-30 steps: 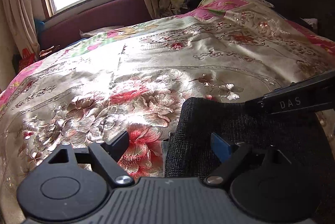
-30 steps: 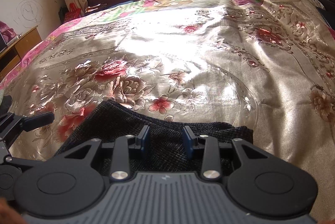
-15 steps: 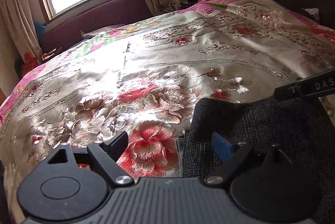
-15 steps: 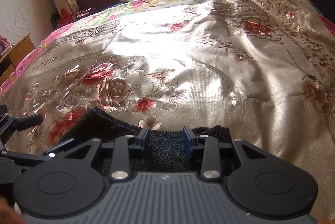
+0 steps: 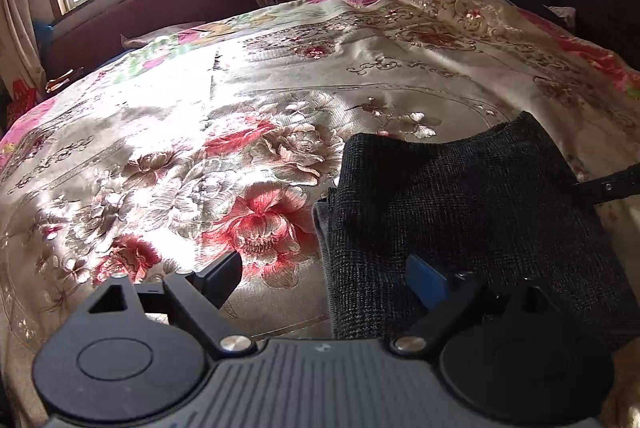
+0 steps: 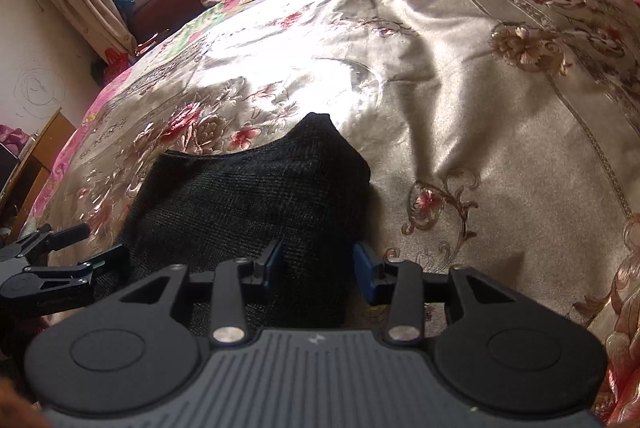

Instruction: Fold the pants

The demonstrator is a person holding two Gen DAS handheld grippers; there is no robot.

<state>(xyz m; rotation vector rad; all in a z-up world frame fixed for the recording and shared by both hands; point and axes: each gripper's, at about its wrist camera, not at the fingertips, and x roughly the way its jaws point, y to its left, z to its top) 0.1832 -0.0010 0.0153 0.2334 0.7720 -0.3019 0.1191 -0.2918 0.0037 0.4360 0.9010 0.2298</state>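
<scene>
Folded dark pants (image 5: 460, 212) lie on the floral bedspread (image 5: 240, 100); left hand-held gripper (image 5: 324, 278) and right hand-held gripper (image 6: 318, 266) both released, straddling the pants' edges.

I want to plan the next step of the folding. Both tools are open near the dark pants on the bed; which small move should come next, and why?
Probably close the right tool on the near edge of the pants. Its fingers sit open on either side of that edge, and the far corner is bunched up, so the fabric looks unfinished. The left tool is wide open, with only one finger over the cloth.
</scene>
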